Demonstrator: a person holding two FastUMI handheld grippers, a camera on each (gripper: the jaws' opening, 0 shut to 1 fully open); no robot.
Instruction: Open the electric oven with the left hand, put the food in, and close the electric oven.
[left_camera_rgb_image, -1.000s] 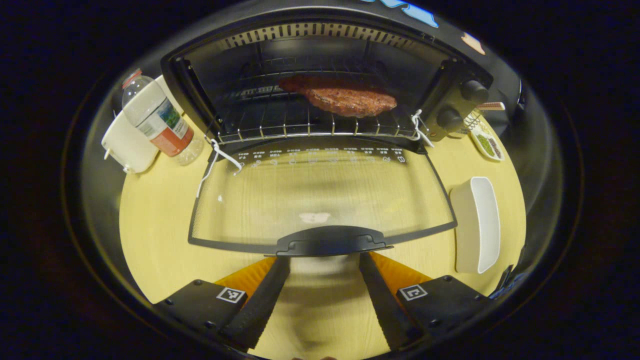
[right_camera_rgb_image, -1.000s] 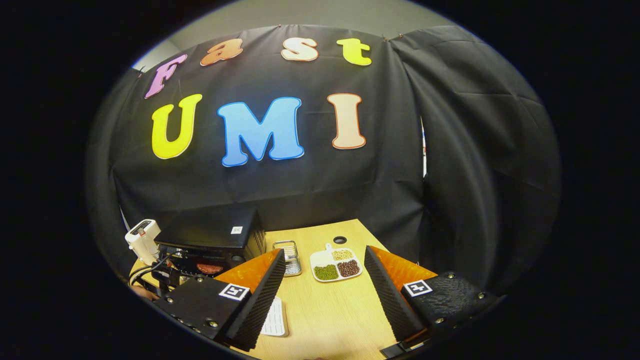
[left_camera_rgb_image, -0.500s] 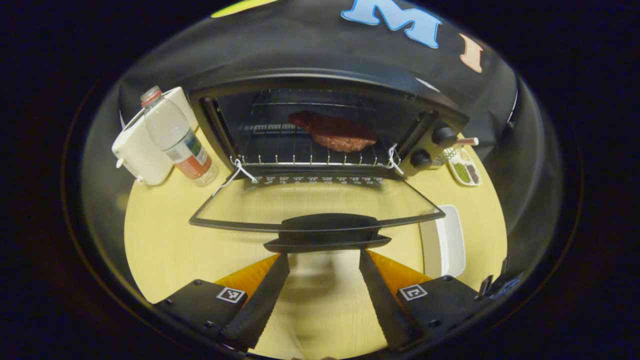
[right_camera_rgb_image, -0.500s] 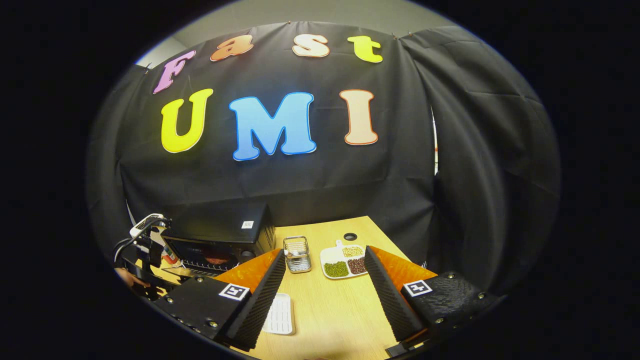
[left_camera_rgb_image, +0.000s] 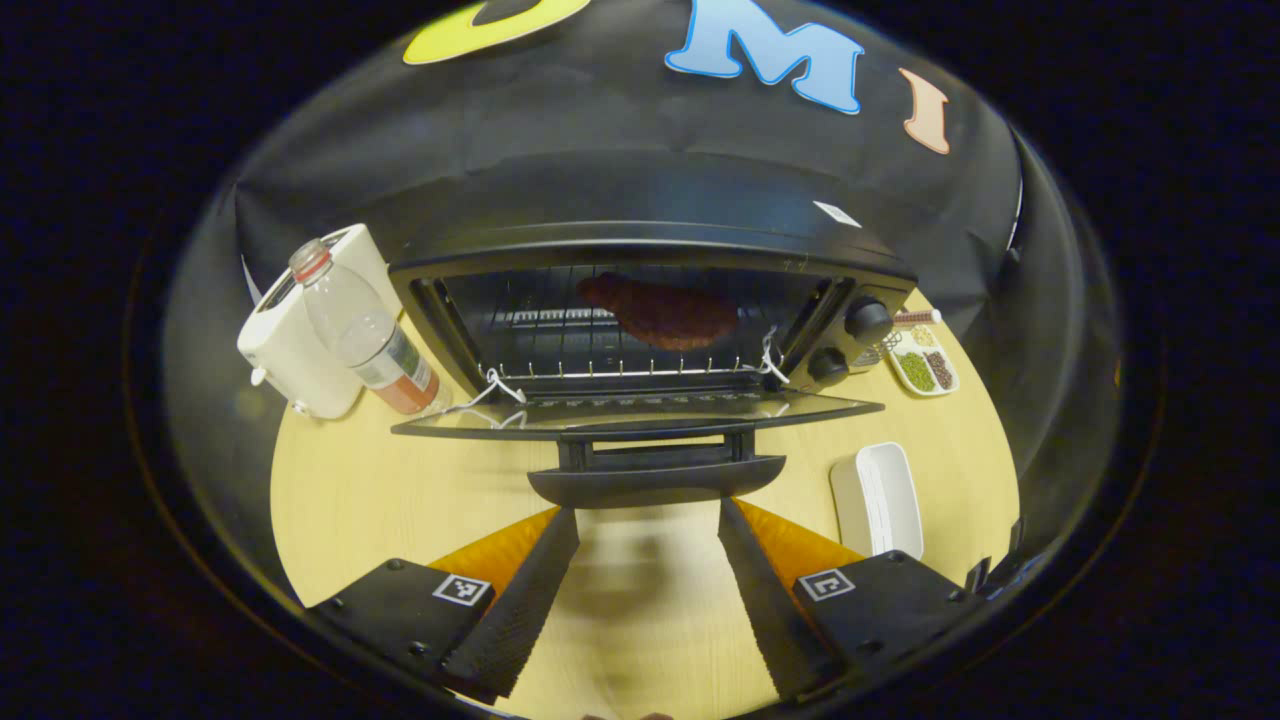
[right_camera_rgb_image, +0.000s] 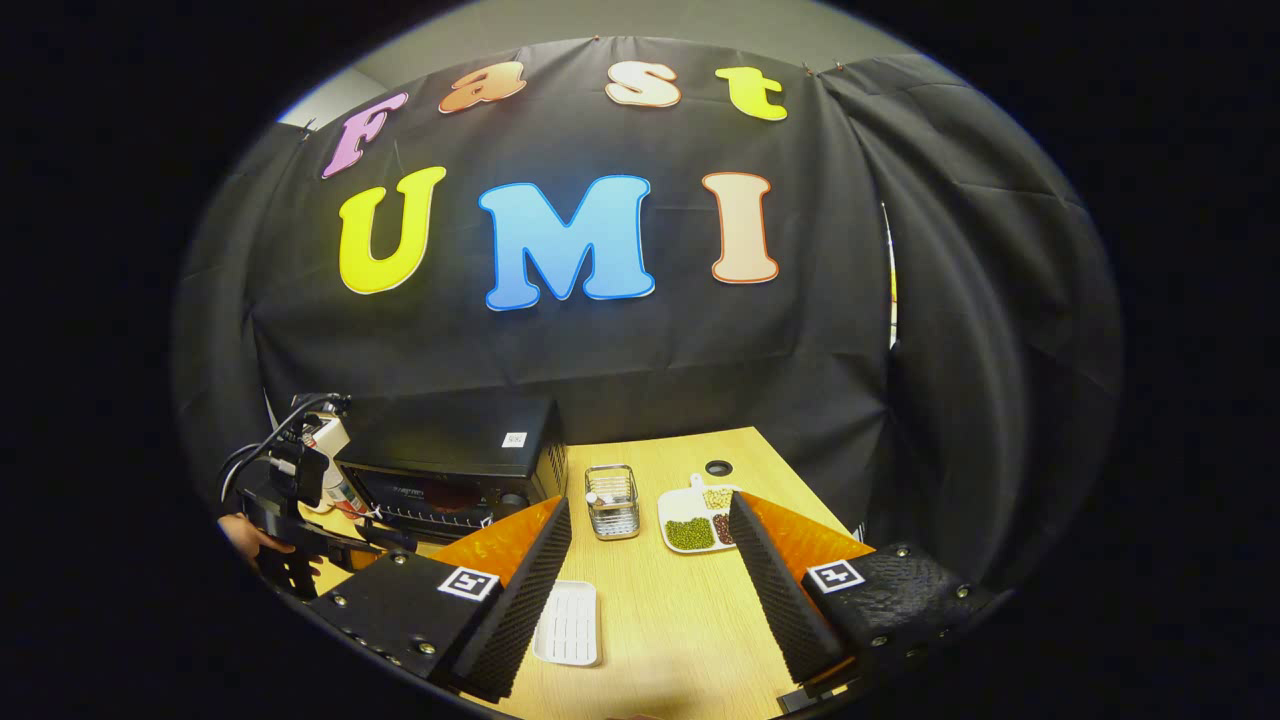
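The left gripper (left_camera_rgb_image: 648, 560) has its jaws spread wide and released, holding nothing; the door handle (left_camera_rgb_image: 655, 480) lies just beyond the fingertips, apart from them or at most barely meeting them. The gripper points level at the front of the electric oven (left_camera_rgb_image: 650, 310), whose glass door (left_camera_rgb_image: 640, 412) hangs near horizontal, hinged at its lower edge. The food (left_camera_rgb_image: 660, 310), a reddish-brown patty, already lies on the wire rack (left_camera_rgb_image: 560, 350) inside the cavity.

The door looks stiff and fairly light, glass in a metal frame, so it should swing easily yet wants no slamming. The handle bar is rigid and broad; its middle is the likely place to push or grip from below. The patty seems soft, best left alone.

The right gripper (right_camera_rgb_image: 650, 590) is likewise spread and empty, hovering over the table (right_camera_rgb_image: 670, 640) well to the side of the oven, aimed toward the booth wall, with a white tray (right_camera_rgb_image: 568, 625) lying below between its fingers.
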